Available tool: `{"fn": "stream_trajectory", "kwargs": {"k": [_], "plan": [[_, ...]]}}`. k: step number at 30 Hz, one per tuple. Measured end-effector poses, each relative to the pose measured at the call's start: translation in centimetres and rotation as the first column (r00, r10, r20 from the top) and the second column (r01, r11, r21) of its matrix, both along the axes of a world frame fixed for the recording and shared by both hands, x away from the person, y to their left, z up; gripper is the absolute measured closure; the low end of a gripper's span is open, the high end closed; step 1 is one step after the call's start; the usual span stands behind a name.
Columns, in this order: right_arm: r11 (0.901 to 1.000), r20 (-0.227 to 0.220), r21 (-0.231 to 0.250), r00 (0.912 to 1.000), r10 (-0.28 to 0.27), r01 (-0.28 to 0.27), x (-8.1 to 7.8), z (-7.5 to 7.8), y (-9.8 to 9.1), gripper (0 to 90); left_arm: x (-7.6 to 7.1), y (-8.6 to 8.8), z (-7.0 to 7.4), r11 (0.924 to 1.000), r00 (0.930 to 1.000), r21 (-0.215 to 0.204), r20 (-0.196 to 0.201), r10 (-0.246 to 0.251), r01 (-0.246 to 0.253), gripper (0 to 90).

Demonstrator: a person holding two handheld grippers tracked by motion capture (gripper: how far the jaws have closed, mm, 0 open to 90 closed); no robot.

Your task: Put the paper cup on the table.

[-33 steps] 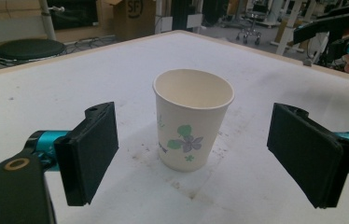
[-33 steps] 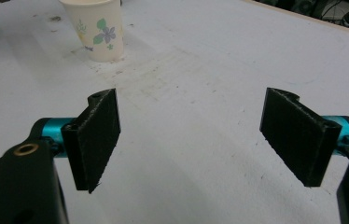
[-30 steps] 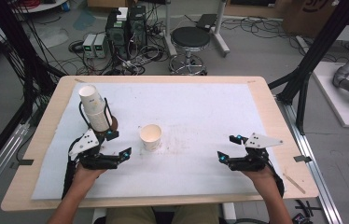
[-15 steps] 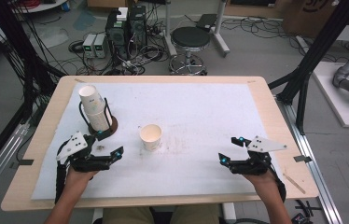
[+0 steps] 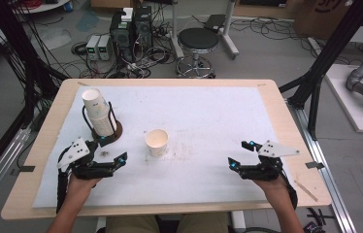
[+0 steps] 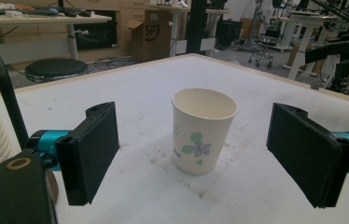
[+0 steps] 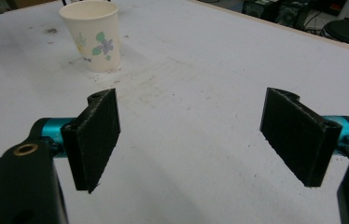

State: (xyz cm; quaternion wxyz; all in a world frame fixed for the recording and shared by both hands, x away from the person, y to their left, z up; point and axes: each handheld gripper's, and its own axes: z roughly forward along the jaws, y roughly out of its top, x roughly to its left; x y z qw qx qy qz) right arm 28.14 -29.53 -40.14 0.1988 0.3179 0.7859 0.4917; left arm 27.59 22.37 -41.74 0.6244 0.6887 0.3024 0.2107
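paper cup (image 5: 156,142): a single tapered cup of off-white paper with a rolled rim, printed with a small teal and purple flower; it stands upright and empty near the middle of the surface, apart from both tools and just right of the cup stack.
cup in the left gripper view (image 6: 204,129): it sits ahead of the jaws and centred in the gap between them, not touched by either pad.
left tool (image 5: 110,152): held low over the near left part of the surface, jaws wide apart with nothing in them – flat black rectangular pads with a matte, faintly grainy face, on teal metal fittings.
right tool (image 5: 240,154): held low at the near right, well apart from the cup; jaws also wide and empty, the same flat black pads, rough along the edges.
cup stack (image 5: 98,112): a leaning column of nested white paper cups, ribbed by their stacked rims, standing in a round brown base with thin black wire uprights.
surface (image 5: 208,107): a white matte sheet, scuffed and speckled with dark smudges around the cup, laid on a pale wooden top with rounded corners.
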Motion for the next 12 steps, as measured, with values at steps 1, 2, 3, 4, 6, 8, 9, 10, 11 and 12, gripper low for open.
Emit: {"fn": "stream_trajectory", "kwargs": {"k": [1,2,3,4,6,8,9,10,11,12], "plan": [[1.0,0.0,0.005,1.0,0.001,-0.001,0.03,0.0,-0.05,20.3,0.01,-0.03,-0.03,1.0,1.0,-0.002,0.001,0.003,-0.003,16.7],[1.0,-0.001,0.005,1.0,-0.001,0.001,0.02,-0.01,-0.09,20.2,0.02,-0.05,-0.03,1.0,1.0,-0.003,0.001,0.004,-0.004,16.8],[1.0,0.0,0.005,1.0,-0.003,0.003,0.01,-0.01,-0.15,20.2,0.04,-0.07,-0.03,1.0,1.0,-0.004,0.001,0.005,-0.005,16.8],[1.0,0.002,0.005,1.0,-0.004,0.004,0.01,-0.01,-0.18,20.3,0.05,-0.08,-0.02,1.0,1.0,-0.004,0.0,0.004,-0.004,16.8],[1.0,0.003,0.008,1.0,-0.005,0.005,0.02,-0.02,-0.21,20.2,0.11,-0.11,-0.01,1.0,1.0,0.0,0.001,0.001,-0.001,16.8],[0.9999,0.001,0.012,1.0,-0.009,0.009,0.02,-0.03,-0.23,20.2,0.16,-0.21,-0.05,1.0,1.0,-0.002,0.001,0.003,-0.003,16.8],[0.9999,0.001,0.013,1.0,-0.007,0.007,0.04,-0.02,-0.24,20.2,0.19,-0.21,-0.08,1.0,1.0,0.001,-0.002,0.002,-0.002,16.8],[0.9999,0.006,0.012,1.0,-0.006,0.006,0.09,-0.03,-0.26,20.3,0.26,-0.2,-0.11,1.0,1.0,0.004,-0.002,0.0,0.0,16.7],[0.9999,0.005,0.015,1.0,-0.008,0.008,0.1,-0.05,-0.24,20.3,0.28,-0.21,-0.14,1.0,1.0,0.004,-0.005,-0.001,0.001,16.7],[0.9999,0.001,0.015,1.0,-0.007,0.007,0.12,-0.07,-0.25,20.3,0.32,-0.2,-0.17,1.0,1.0,0.004,-0.007,0.0,0.0,16.8]]}}
